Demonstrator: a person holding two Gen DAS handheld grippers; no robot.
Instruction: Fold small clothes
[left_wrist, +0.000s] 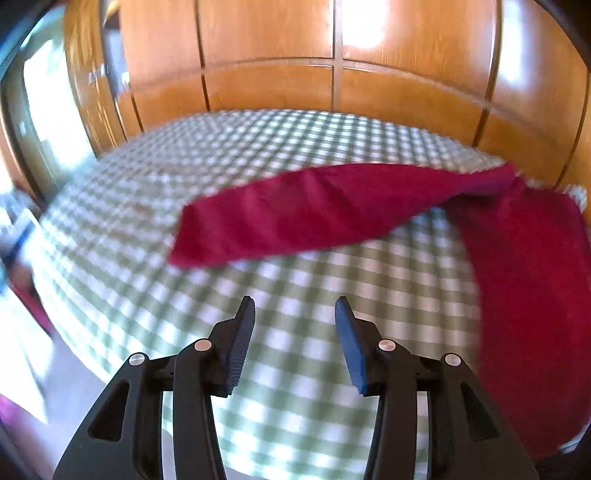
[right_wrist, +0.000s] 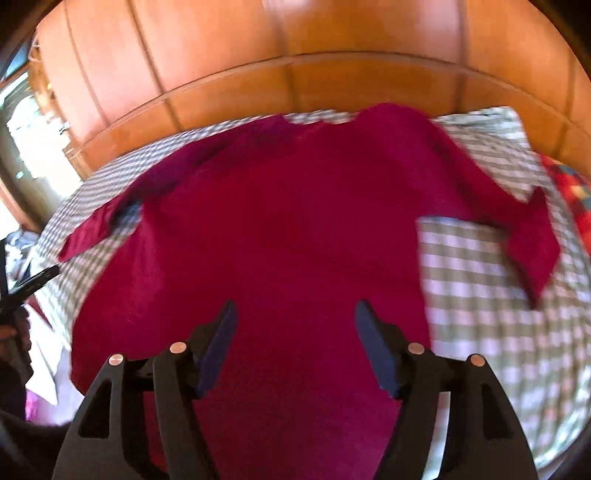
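A dark red long-sleeved top (right_wrist: 288, 229) lies spread flat on a green-and-white checked cloth (right_wrist: 480, 280), its neck toward the wooden wall. In the left wrist view its left sleeve (left_wrist: 314, 210) stretches across the cloth and its body (left_wrist: 532, 302) fills the right side. My left gripper (left_wrist: 294, 308) is open and empty above bare checked cloth (left_wrist: 184, 206), short of the sleeve. My right gripper (right_wrist: 295, 312) is open and empty above the lower body of the top. The right sleeve (right_wrist: 528, 236) bends down at the right.
Wooden wardrobe panels (left_wrist: 269, 48) stand right behind the surface. A bright window or doorway (left_wrist: 48, 110) is at the left. A patterned red item (right_wrist: 570, 192) lies at the far right edge. Pale cloth and clutter (right_wrist: 40, 362) lie beyond the surface's left edge.
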